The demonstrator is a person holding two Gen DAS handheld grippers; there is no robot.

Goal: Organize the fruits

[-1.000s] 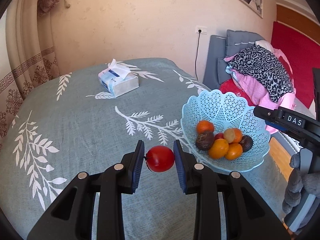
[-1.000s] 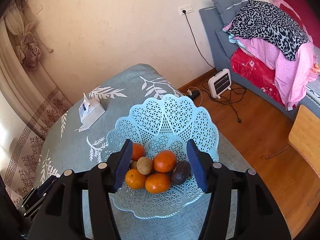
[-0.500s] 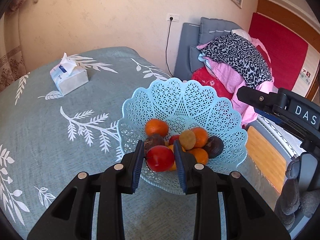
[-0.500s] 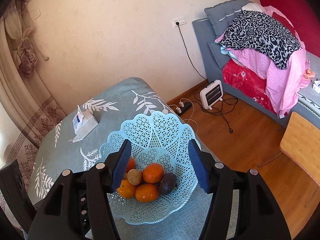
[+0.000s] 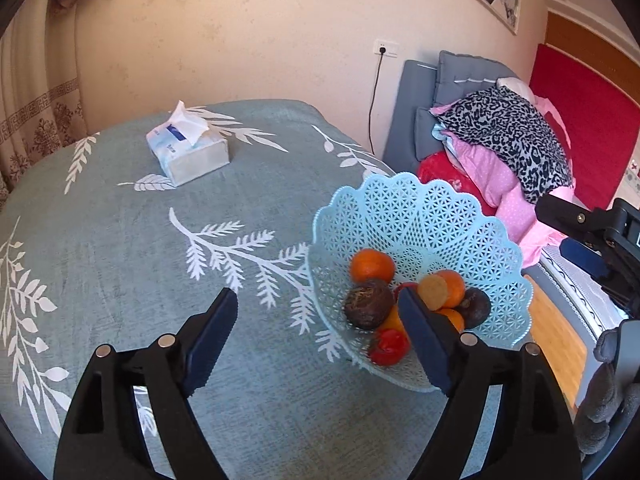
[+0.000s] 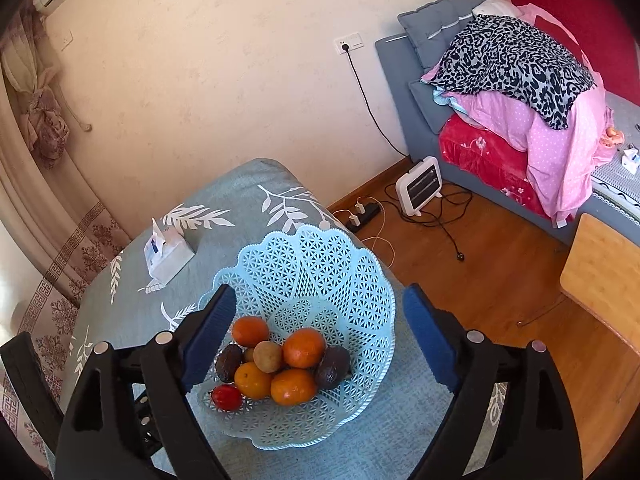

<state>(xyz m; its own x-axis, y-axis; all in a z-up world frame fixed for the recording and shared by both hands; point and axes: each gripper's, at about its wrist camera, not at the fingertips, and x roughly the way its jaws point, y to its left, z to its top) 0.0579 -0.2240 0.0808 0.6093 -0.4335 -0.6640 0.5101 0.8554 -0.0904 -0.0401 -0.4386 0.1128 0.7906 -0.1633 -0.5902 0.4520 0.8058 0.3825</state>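
Left gripper with jaws spread wide and holding nothing, above the counter at the near left edge of the light-blue lattice basket; right gripper with jaws likewise spread and unloaded, poised over the same basket. The red tomato lies inside the basket at its near rim, touching the heap of 4 oranges, 2 dark avocados and 1 tan round fruit. A tissue box sits on the far part of the counter, well apart from the basket.
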